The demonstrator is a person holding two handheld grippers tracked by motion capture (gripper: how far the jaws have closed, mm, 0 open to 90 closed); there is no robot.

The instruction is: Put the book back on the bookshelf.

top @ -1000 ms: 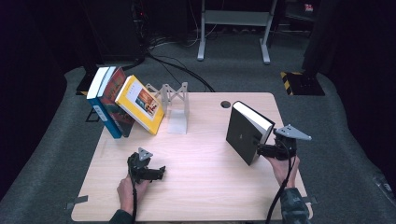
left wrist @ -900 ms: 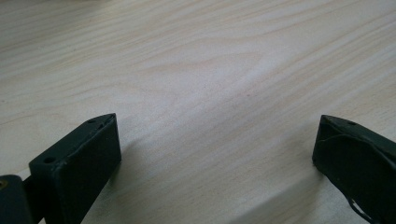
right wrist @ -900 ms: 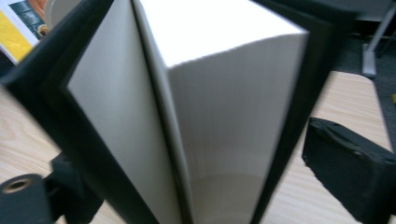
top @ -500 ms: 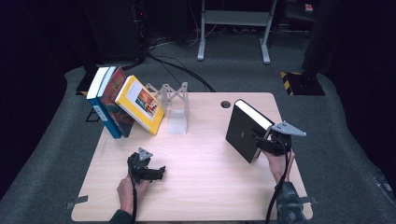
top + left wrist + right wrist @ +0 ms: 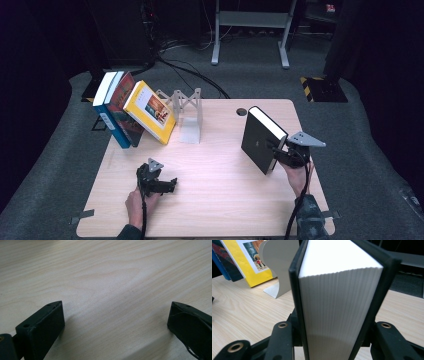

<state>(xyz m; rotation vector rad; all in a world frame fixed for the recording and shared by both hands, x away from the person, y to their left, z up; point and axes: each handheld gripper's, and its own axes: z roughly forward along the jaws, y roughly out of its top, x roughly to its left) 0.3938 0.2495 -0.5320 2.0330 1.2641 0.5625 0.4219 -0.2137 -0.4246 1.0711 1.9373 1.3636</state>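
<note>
Holding a black book (image 5: 261, 140) up on its end w/ the right gripper (image 5: 280, 154), near the right side of the table (image 5: 225, 200). In the right gripper view, jaws pinched tight on both covers of the book (image 5: 339, 302), white pages facing the camera. Book a bit tilted, bottom edge at or just above the wood, can't tell which

Left gripper (image 5: 167, 186) low over the table, close to the front, well apart from the book. Jaws wide, nothing between, just bare wood (image 5: 112, 277) in the left gripper view

Farther back on the left: a yellow book (image 5: 150, 112) leaning on a red book (image 5: 122, 100) and a blue book (image 5: 107, 107), w/ a grey bookend (image 5: 187, 112) just beside the yellow one

Looks like the job is to bring the black book over to that row. To do it well:
- keep the squeeze firm, heavy book, can slip or swing
- keep it straight up, no tipping
- lift clear of the table, no dragging
- go slow toward the bookend, no bumping it or the leaning books
- use the left gripper to steady the far cover if wobbly
</note>
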